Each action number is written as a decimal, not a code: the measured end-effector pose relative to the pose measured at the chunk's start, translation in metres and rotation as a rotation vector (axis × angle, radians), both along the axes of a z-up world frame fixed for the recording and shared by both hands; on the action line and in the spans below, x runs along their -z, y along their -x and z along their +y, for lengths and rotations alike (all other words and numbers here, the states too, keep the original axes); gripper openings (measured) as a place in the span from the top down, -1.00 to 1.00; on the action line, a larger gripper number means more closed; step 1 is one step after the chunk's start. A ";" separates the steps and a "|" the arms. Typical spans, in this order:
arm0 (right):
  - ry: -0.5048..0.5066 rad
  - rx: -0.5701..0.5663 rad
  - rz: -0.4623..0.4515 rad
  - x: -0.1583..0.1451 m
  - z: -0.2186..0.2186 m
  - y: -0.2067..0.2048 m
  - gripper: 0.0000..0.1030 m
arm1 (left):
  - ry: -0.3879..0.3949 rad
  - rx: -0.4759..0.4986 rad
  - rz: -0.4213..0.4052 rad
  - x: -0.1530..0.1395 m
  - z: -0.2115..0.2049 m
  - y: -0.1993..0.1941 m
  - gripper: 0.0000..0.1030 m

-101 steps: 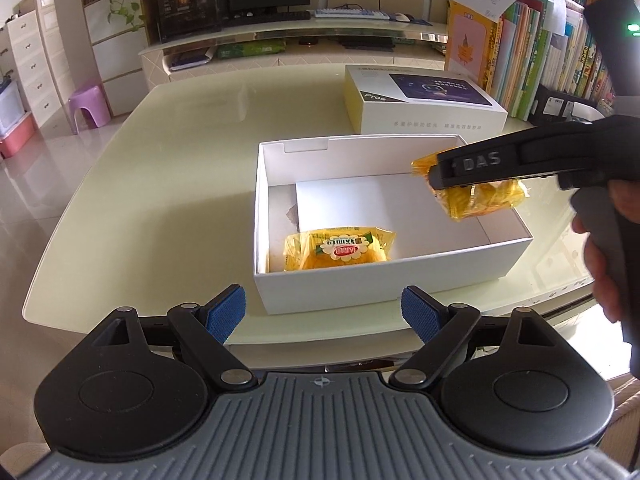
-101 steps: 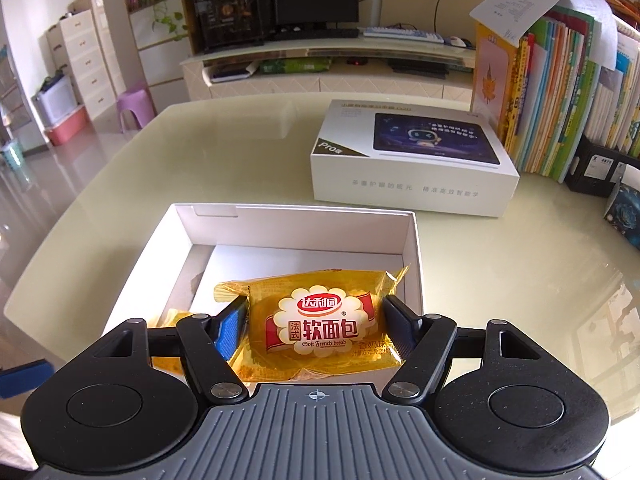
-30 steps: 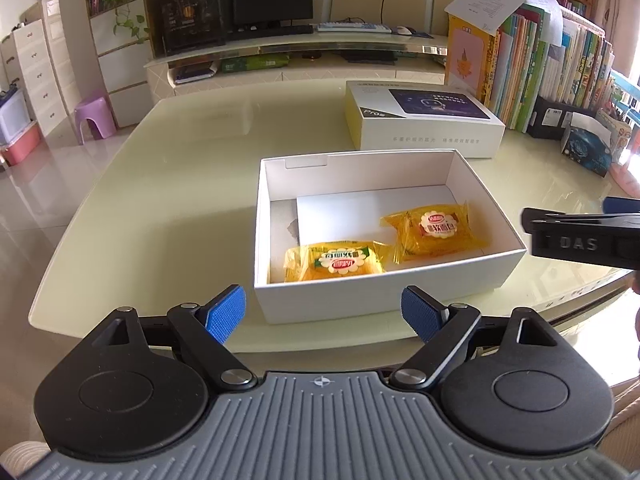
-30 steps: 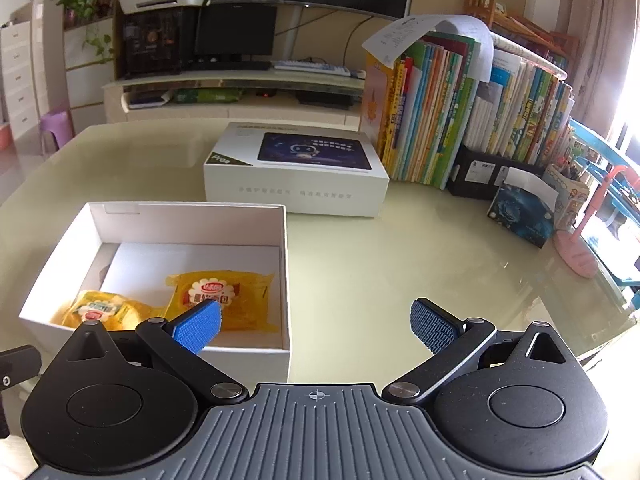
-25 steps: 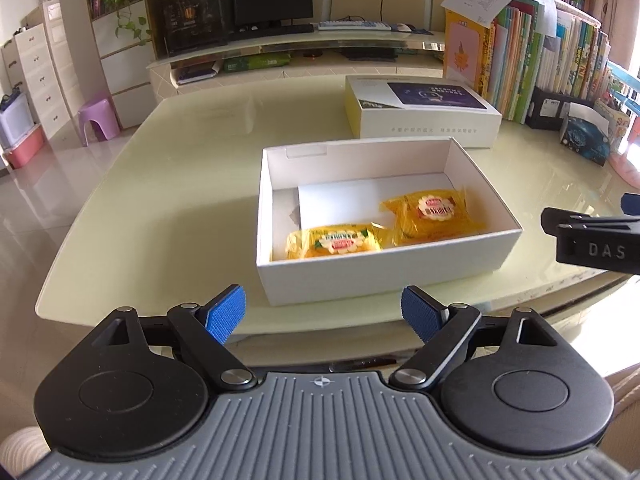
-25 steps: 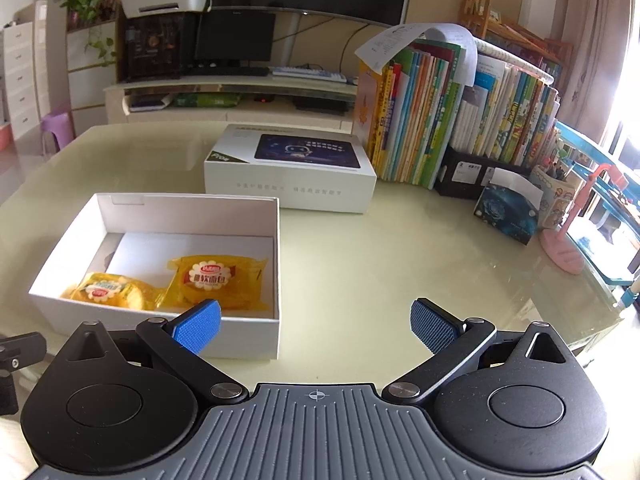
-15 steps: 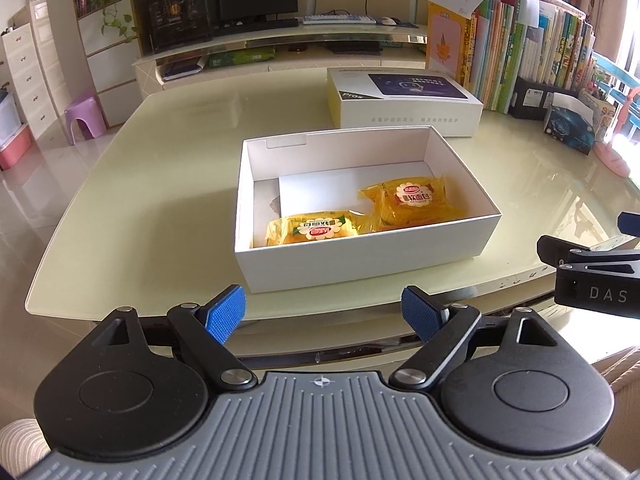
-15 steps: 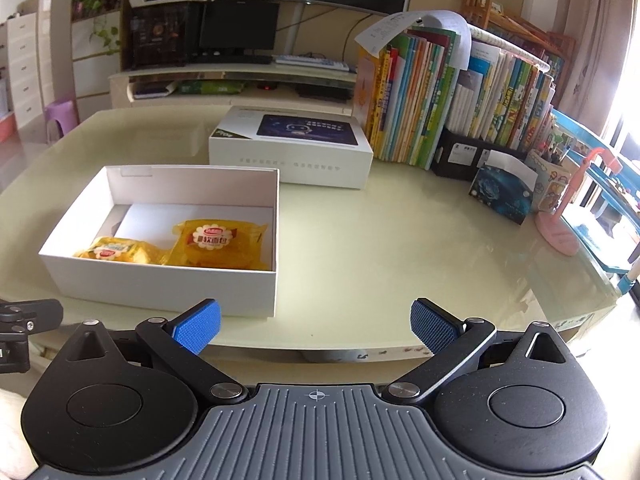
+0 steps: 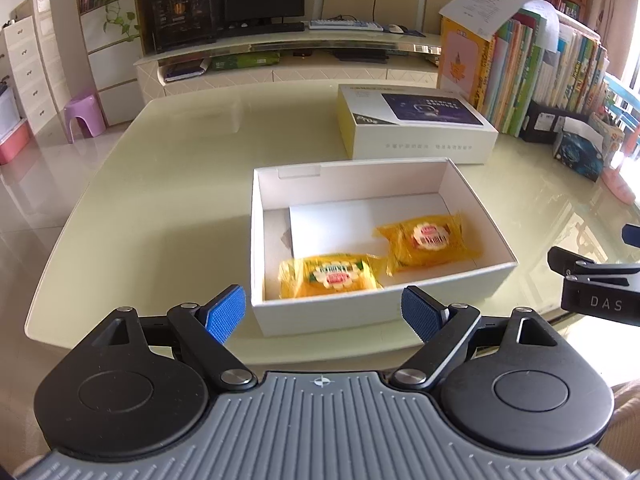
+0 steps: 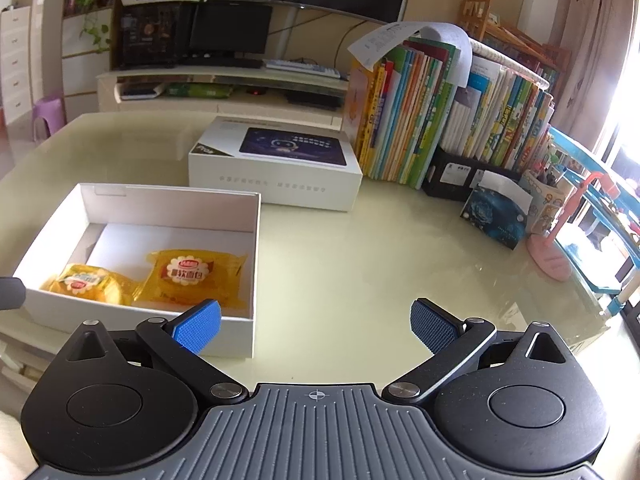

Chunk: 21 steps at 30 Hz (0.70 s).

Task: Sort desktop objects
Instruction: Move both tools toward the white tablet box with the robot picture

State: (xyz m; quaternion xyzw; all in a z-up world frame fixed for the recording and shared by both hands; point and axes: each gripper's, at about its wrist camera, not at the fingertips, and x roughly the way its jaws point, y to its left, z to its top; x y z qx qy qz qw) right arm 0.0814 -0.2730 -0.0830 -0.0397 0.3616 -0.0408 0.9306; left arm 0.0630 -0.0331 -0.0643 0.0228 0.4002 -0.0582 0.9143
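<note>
The left wrist view looks straight into the open white box (image 9: 380, 304) on the pale worktop (image 9: 160, 184), with one yellow snack packet (image 9: 330, 276) at its 7 o'clock corner and the second packet (image 9: 430, 240) touching it toward 3 o'clock, and it alone catches the drawers and purple stool (image 9: 84, 114) at 10 o'clock. The right wrist view puts the box at 9 o'clock and alone shows the full row of books (image 10: 440, 132) and the pink stand (image 10: 550, 256) at 3 o'clock. The left hand-held gripper (image 9: 323, 314) sits level just short of the box's near wall with fingers spread and empty, and the right hand-held gripper (image 10: 316, 324) is level over bare worktop beside the box, likewise spread wide and holding nothing
</note>
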 end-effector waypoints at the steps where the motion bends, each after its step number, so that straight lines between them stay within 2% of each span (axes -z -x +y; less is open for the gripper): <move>1: -0.001 -0.003 0.001 -0.001 -0.002 -0.005 -1.00 | -0.002 -0.002 -0.002 -0.002 0.000 -0.006 -1.00; 11: -0.014 -0.036 0.006 -0.014 -0.023 -0.053 -1.00 | 0.000 0.004 0.058 -0.019 0.003 -0.076 -1.00; 15: -0.019 -0.049 0.009 -0.019 -0.032 -0.072 -1.00 | -0.035 -0.001 0.060 -0.022 0.000 -0.105 -1.00; 21: -0.155 -0.058 0.054 -0.011 -0.076 -0.141 -1.00 | -0.026 0.035 0.097 -0.017 0.000 -0.161 -1.00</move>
